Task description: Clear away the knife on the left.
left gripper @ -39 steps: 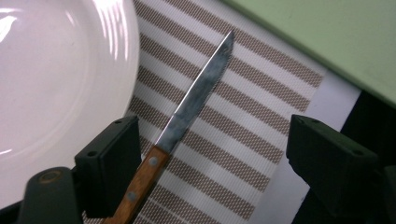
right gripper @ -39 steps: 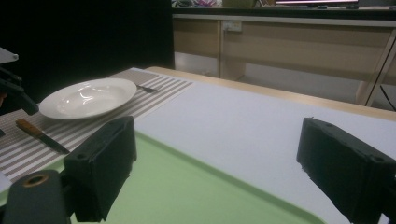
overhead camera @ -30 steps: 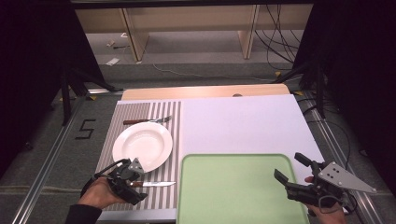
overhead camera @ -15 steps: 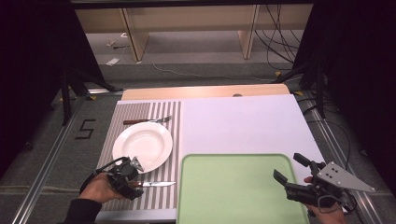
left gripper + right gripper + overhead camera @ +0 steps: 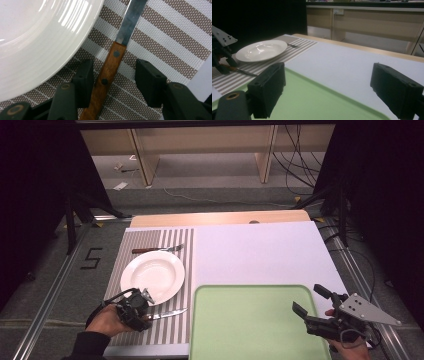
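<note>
Knife: 1 knife (image 5: pixel 108 75), wooden handle between the left gripper (image 5: pixel 113 82) jaws, which have just been closing, not yet gripping.
Plate: 1 plate (image 5: pixel 152 276).
Fork: 1 fork (image 5: pixel 157 249).
Tray: 1 tray (image 5: pixel 250 320).
Right gripper (image 5: pixel 329 87): released, empty.

knife (image 5: pixel 107 72) handle end behind the jaws, blade tip cut off at top edge

Lab or test room, staged as a dining setup. Black curtains (image 5: pixel 35 195) hang at 9 and 3 o'clock of the table (image 5: pixel 260 252). Loose cables (image 5: pixel 295 165) trail on grey carpet at 1 o'clock. Metal floor rails (image 5: pixel 47 295) flank the table; a taped number 5 (image 5: pixel 91 258) marks the floor at 9 o'clock. Bare wooden bench frames (image 5: pixel 200 150) stand at 12 o'clock
</note>
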A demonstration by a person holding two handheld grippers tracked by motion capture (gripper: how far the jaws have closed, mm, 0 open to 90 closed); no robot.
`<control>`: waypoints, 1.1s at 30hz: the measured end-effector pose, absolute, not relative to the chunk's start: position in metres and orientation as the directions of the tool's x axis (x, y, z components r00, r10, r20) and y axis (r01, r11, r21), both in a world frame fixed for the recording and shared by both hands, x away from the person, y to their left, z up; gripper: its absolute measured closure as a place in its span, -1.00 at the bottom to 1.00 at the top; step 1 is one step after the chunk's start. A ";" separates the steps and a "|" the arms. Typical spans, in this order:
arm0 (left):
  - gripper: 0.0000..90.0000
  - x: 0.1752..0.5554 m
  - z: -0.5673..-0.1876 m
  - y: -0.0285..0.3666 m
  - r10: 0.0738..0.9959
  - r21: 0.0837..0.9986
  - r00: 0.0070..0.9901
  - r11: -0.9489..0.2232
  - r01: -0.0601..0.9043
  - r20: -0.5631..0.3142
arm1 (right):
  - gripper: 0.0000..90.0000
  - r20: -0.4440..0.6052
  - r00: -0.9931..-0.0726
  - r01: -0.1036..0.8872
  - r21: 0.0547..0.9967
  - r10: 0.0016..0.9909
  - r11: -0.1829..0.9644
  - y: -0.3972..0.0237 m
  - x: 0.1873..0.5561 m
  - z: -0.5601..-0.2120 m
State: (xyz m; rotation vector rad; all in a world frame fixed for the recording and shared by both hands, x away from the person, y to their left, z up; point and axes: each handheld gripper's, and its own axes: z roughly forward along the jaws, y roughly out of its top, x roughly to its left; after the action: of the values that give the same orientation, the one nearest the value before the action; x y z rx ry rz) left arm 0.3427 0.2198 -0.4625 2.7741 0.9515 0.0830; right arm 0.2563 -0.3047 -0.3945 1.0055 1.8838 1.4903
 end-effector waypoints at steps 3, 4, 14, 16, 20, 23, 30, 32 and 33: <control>0.20 0.345 -0.462 0.221 0.621 0.208 0.784 -0.765 0.610 -0.015 | -0.69 0.040 -0.582 0.226 0.967 0.812 0.114 -0.305 0.256 -0.395; 0.25 0.346 -0.462 0.221 0.620 0.206 0.784 -0.765 0.610 -0.015 | -0.69 0.040 -0.583 0.226 0.967 0.812 0.115 -0.305 0.256 -0.395; 0.56 0.345 -0.460 0.214 0.555 0.167 0.832 -0.820 0.548 -0.004 | -0.69 0.037 -0.584 0.223 0.968 0.811 0.117 -0.304 0.256 -0.394; 0.67 0.345 -0.460 0.214 0.544 0.169 0.839 -0.827 0.537 -0.005 | -0.69 0.036 -0.584 0.223 0.968 0.811 0.118 -0.304 0.256 -0.394; 0.70 0.344 -0.460 0.212 0.525 0.163 0.851 -0.841 0.517 0.008 | -0.69 0.035 -0.584 0.225 0.967 0.811 0.120 -0.304 0.256 -0.394; 0.70 0.344 -0.459 0.211 0.518 0.157 0.855 -0.846 0.510 0.018 | -0.69 0.034 -0.583 0.224 0.967 0.812 0.120 -0.304 0.256 -0.394; 0.71 0.343 -0.456 0.209 0.540 0.182 0.842 -0.827 0.532 -0.008 | -0.69 0.037 -0.581 0.227 0.967 0.813 0.119 -0.304 0.256 -0.395; 0.71 0.342 -0.453 0.210 0.550 0.194 0.835 -0.817 0.542 -0.017 | -0.68 0.035 -0.582 0.226 0.967 0.813 0.119 -0.304 0.256 -0.394; 0.71 0.341 -0.451 0.210 0.550 0.204 0.835 -0.815 0.542 -0.023 | -0.68 0.035 -0.581 0.225 0.967 0.813 0.119 -0.304 0.256 -0.394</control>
State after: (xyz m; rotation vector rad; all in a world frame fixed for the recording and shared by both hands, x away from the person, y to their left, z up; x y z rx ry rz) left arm 0.3410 0.2095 -0.4514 2.8127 0.8465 0.0542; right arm 0.2558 -0.3043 -0.3943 1.0021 1.8848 1.4849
